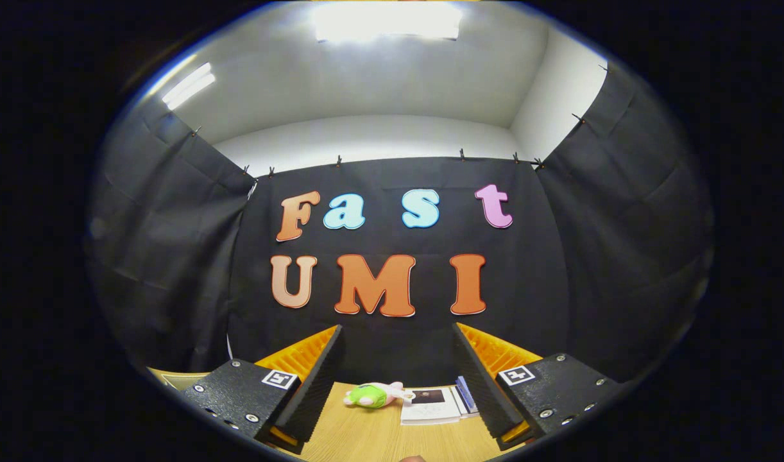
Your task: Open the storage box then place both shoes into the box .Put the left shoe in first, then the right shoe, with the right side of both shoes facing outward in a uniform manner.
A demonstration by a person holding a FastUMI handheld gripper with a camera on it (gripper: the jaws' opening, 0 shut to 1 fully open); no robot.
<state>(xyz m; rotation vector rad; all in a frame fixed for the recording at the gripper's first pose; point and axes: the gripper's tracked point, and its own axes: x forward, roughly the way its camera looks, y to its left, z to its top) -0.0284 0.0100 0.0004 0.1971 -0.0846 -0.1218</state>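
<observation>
My gripper (397,378) is held up above a wooden table (373,436), pointing at the booth's back wall. Its two fingers (315,385) stand wide apart and open, with nothing between them. No part of a storage box or a shoe is in sight at this moment.
Beyond the fingers, at the far side of the table, lies a small green and white plush toy (371,394). Right of it rests a white booklet (429,405) with a dark picture, and some thin books (466,394) beside the right finger. Black cloth walls close the booth.
</observation>
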